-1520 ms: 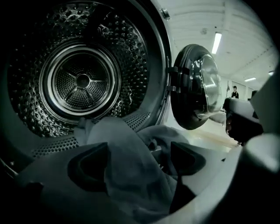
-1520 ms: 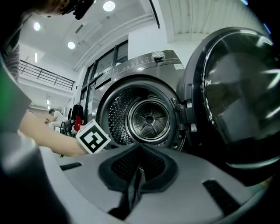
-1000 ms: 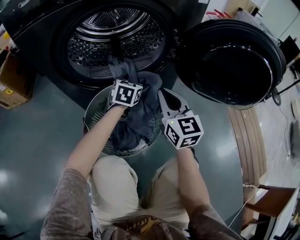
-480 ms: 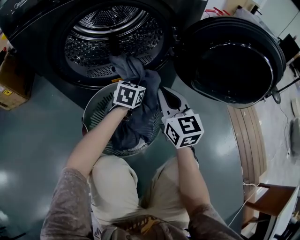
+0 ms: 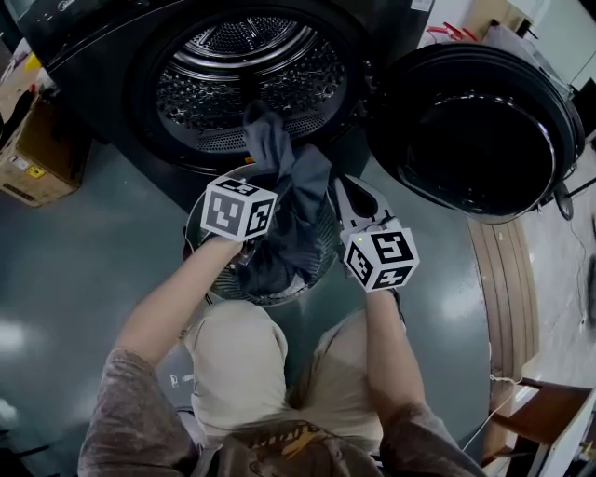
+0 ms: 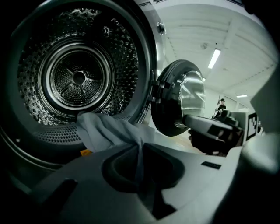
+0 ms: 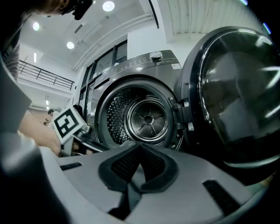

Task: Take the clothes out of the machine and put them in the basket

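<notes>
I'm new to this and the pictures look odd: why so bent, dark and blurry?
Head view: dim, soft glare on the floor. Left gripper view: wide lens bends the drum; near jaws blur. Right gripper view: lamps flare, corners go black.

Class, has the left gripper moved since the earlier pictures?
Yes. The left gripper, jaws just closed on the grey garment, pulled back from the drum, over the basket's left rim.

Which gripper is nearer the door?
Right. The right gripper is next to the door's rim; the left gripper, jaws just closing on the garment, is over the basket, farther away.
</notes>
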Demonstrator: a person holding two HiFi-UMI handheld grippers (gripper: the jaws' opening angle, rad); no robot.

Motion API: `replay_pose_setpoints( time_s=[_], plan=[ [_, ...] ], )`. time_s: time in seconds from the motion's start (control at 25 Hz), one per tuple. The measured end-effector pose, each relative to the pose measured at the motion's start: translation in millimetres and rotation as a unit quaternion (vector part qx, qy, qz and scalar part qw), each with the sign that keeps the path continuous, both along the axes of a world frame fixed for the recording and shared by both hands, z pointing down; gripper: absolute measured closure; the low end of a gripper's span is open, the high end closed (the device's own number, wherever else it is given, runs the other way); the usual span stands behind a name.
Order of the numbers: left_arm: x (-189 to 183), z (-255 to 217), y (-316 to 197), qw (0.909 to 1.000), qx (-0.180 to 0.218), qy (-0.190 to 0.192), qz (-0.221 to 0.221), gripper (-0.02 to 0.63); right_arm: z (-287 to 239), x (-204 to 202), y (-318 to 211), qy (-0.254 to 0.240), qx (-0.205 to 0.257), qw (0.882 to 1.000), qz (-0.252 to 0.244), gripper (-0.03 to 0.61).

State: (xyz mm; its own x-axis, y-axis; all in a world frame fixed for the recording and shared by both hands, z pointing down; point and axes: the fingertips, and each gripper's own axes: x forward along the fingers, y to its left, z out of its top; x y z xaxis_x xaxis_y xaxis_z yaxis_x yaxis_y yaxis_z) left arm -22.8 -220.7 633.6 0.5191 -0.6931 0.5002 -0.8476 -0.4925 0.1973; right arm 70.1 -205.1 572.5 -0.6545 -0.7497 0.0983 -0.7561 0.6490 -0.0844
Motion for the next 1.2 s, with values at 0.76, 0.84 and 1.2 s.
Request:
replay_pose_setpoints(
  time_s=[0.76,0.84,1.2],
  plan=[
    [-46,-62,130,0.9997,-0.013,-0.015,0.013,0.572,3,-34,-3,-0.019,-0.004,0.999,-0.037,0.581],
    [-48,-58,128,0.9997,-0.011,-0.021,0.006,0.538,3,-35,-2,-0.017,-0.003,0.999,-0.039,0.581],
    [-52,-48,114,0.9999,-0.017,0.001,-0.001,0.350,4,-27,-6,-0.017,-0.005,0.999,-0.029,0.581]
  ],
)
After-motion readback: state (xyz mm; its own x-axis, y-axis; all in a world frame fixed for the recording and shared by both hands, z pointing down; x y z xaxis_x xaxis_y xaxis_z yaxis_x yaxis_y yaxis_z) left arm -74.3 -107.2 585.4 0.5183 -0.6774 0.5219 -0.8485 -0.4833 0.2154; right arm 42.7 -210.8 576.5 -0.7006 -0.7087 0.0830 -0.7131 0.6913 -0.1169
